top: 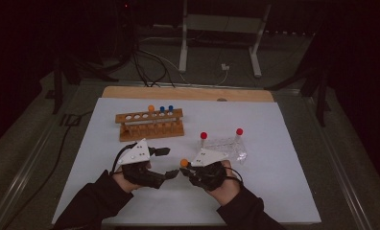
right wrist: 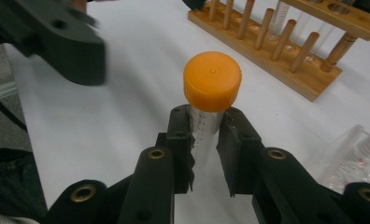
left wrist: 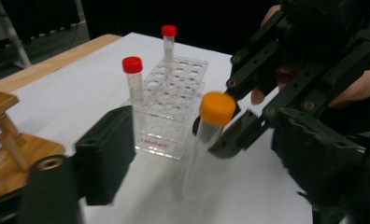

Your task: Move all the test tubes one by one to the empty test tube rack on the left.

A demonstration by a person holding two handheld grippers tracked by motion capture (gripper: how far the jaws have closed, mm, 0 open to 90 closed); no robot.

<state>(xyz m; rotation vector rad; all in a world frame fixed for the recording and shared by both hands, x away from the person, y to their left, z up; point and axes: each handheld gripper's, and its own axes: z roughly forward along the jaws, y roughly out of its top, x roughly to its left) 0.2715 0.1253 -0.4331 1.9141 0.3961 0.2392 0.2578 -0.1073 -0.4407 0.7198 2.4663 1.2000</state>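
Observation:
My right gripper (right wrist: 206, 135) is shut on a clear tube with an orange cap (right wrist: 212, 81), held upright just under the cap. In the high view this orange-capped tube (top: 184, 163) hangs a little above the white mat, at the tip of the right gripper (top: 187, 168). My left gripper (top: 169, 162) faces it from the left, open, fingertips close to the tube. In the left gripper view the orange-capped tube (left wrist: 215, 122) stands between my wide-apart jaws, without touching either of them.
A wooden rack (top: 149, 125) at the back left holds one orange-capped tube (top: 151, 108) and two blue-capped ones. A clear plastic rack (top: 224, 145) on the right holds two red-capped tubes (left wrist: 132, 65). The white mat (top: 274, 182) covers the table.

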